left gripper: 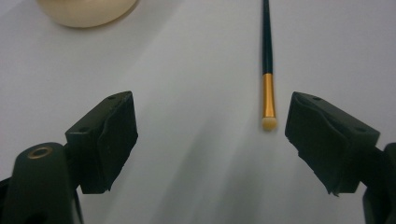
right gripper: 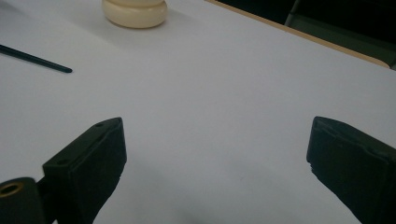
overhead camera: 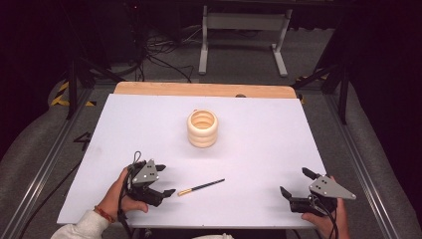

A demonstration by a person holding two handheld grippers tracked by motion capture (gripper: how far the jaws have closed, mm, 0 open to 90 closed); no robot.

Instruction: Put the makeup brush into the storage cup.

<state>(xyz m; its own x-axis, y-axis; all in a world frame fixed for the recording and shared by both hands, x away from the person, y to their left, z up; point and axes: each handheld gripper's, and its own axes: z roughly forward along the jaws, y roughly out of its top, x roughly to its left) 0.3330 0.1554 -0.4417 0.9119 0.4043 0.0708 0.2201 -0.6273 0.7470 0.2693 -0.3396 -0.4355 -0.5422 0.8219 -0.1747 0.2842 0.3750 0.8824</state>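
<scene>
Left tool (overhead camera: 167, 180): your jaws stand apart, brush (overhead camera: 201, 187) tip just ahead, untouched.
Right tool (overhead camera: 294, 184): jaws apart over bare tabletop (overhead camera: 259, 149).

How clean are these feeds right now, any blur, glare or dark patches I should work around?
High view: the white table is evenly lit, the room around it falls to black, and the brush and ribbed cup read clearly. Left gripper view: the brush is sharp, with soft grey shadows under the left hand-held gripper. Right gripper view: slightly soft, no glare, jaws dark.
</scene>
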